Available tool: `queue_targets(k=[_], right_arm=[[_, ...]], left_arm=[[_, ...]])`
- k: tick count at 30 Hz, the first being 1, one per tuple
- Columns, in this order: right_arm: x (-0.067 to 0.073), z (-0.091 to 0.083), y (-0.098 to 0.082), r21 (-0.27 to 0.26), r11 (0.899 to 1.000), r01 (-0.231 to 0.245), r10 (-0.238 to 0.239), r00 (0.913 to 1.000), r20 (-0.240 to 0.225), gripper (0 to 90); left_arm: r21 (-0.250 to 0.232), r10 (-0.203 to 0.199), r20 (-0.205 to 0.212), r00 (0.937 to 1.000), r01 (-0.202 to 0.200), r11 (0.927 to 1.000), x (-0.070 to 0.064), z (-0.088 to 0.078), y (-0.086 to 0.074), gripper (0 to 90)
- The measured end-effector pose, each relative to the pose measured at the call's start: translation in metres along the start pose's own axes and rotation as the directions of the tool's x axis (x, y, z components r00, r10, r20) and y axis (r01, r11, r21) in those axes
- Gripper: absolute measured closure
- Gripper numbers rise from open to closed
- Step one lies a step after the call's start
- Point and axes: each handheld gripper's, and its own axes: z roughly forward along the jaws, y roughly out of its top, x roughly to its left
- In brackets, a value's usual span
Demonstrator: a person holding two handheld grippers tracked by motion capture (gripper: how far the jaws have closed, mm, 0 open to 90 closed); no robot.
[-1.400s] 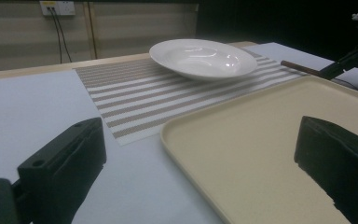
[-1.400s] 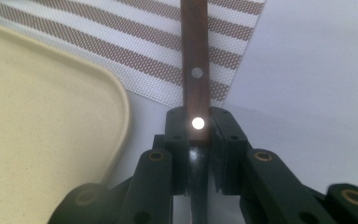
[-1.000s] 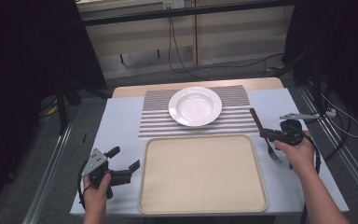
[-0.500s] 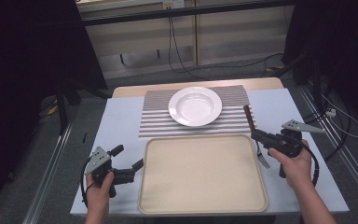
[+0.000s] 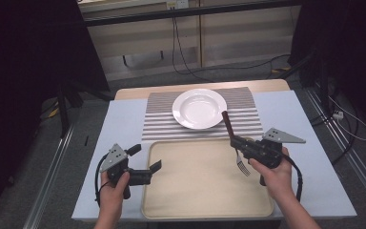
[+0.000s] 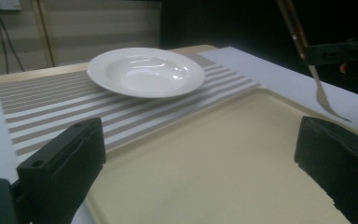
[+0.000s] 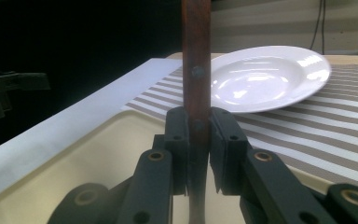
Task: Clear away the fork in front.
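Item: fork (image 5: pixel 233 143), wooden handle, clamped in your R gripper (image 5: pixel 238 143), tines down over beige tray (image 5: pixel 195 191) right side. L gripper (image 5: pixel 145 164): jaws wide apart, empty, at tray's left edge. White soup plate (image 5: pixel 199 109) on striped mat (image 5: pixel 162 124). Step, prob.: placing fork; next needs lowering, release. Tines hidden in right gripper view.

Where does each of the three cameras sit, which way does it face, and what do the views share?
High view: above the person's side, looking forward and down on the tray; both forearms show, left hand-held gripper open, right hand-held gripper shut on the fork.
Left gripper view: rides the left hand-held gripper, facing across the tray toward the plate; own jaws apart.
Right gripper view: rides the right hand-held gripper, facing the plate; jaws clamp the fork's wooden handle.
Shared: plate, striped mat, tray, fork.
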Motion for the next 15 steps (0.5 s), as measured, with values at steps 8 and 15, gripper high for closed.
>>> queue_targets(k=[8, 15], right_arm=[[0.018, 0.019, -0.006, 0.008, 1.0, 0.026, -0.025, 0.9985, -0.048, 78.7], [0.028, 0.025, -0.008, 0.008, 0.999, 0.049, -0.049, 0.9967, -0.066, 78.7]], left_arm=[[0.001, 0.018, 0.043, 0.9989, -0.018, 0.9998, -0.016, 0.024, 0.012, 1.8], [0.003, 0.04, 0.082, 0.9958, -0.04, 0.9992, -0.024, 0.044, 0.022, 2.5]])
